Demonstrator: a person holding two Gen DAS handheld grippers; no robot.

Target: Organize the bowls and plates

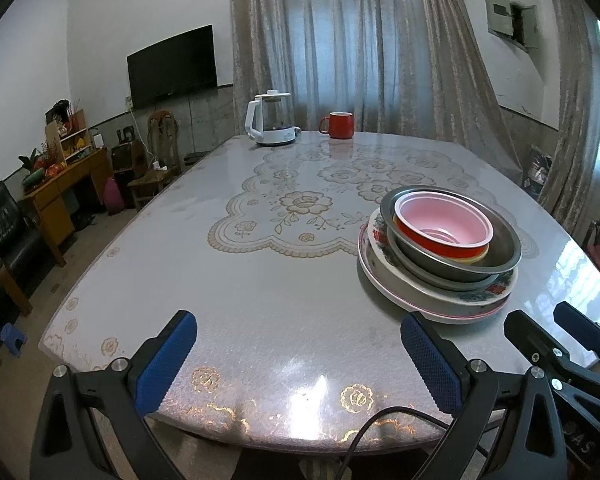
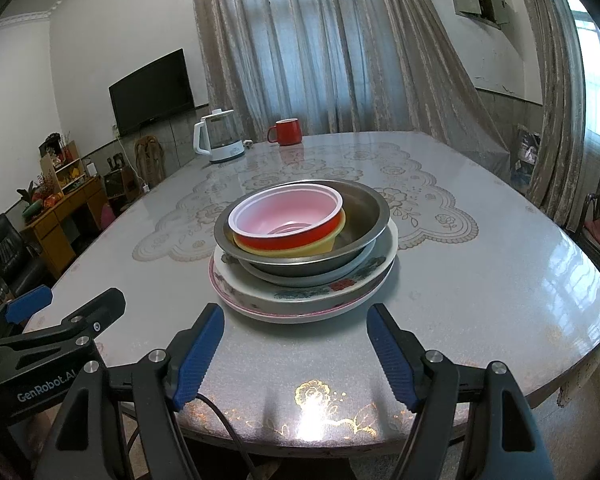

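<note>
Both grippers are hovering over the near edge of the table (image 2: 500, 248) with jaws spread and nothing between them: the right gripper (image 2: 296, 354) is facing the stack head-on, the left gripper (image 1: 298, 360) is sitting to its left. The stack looks finished, so any next move is best a gentle retreat, or a nudge low at the bottom plate's rim to avoid tipping the bowls. A red plastic bowl (image 2: 286, 222) is nesting in a yellow bowl (image 2: 300, 249), inside a steel bowl (image 2: 356, 216), over a floral plate (image 2: 340, 286) and a pink-rimmed plate (image 2: 300, 314).
</note>
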